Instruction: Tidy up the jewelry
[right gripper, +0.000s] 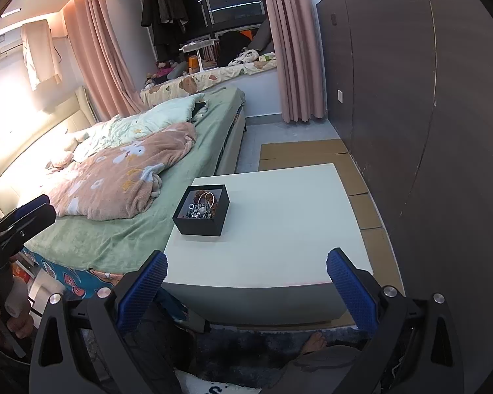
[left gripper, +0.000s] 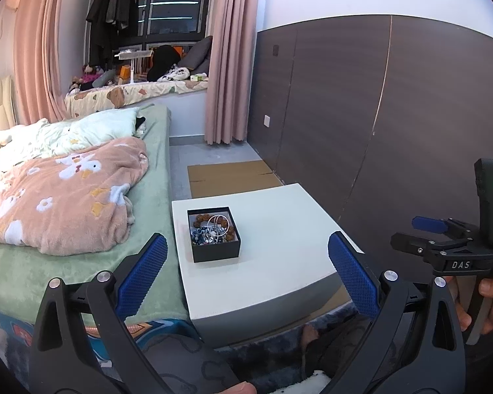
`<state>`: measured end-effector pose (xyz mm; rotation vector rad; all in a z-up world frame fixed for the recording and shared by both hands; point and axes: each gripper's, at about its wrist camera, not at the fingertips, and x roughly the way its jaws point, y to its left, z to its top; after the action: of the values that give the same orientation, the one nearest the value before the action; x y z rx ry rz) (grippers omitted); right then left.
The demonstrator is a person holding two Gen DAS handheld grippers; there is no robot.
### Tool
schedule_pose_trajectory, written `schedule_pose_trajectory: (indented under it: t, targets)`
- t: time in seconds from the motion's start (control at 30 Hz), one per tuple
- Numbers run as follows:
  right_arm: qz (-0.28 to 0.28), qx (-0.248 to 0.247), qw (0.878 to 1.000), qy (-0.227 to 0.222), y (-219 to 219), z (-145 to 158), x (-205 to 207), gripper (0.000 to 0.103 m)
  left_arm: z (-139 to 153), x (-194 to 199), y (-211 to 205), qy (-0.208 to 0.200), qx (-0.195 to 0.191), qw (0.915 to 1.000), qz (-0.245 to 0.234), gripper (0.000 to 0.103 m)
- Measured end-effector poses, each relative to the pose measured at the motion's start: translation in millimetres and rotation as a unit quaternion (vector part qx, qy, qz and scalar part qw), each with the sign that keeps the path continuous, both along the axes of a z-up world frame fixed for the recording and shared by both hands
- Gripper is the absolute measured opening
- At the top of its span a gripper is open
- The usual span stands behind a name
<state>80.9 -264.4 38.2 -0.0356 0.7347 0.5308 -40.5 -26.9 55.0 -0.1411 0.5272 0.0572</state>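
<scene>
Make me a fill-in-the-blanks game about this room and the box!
1. The jewelry lies inside a ____ box.
2. The box sits on a ____ table.
3. Both the left gripper and the right gripper are ____.
4. Next to the table is a ____.

Missing words: black; white; open; bed

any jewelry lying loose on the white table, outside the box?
No: the jewelry all sits inside the black box; the white table around it is bare.

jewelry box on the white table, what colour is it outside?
Black: the small square open-top jewelry box has matte black walls, clearest in the left wrist view.
</scene>
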Motion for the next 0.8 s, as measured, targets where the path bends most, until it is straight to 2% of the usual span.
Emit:
schedule_pose_trajectory:
  t: [0.8]
  targets:
    - [0.002,0.0,1.0,0.002,3.6,-0.2,-6.1,0.095,2.7,-6.4,-0.5,-0.005,-0.001,0.9999,0.011,0.098]
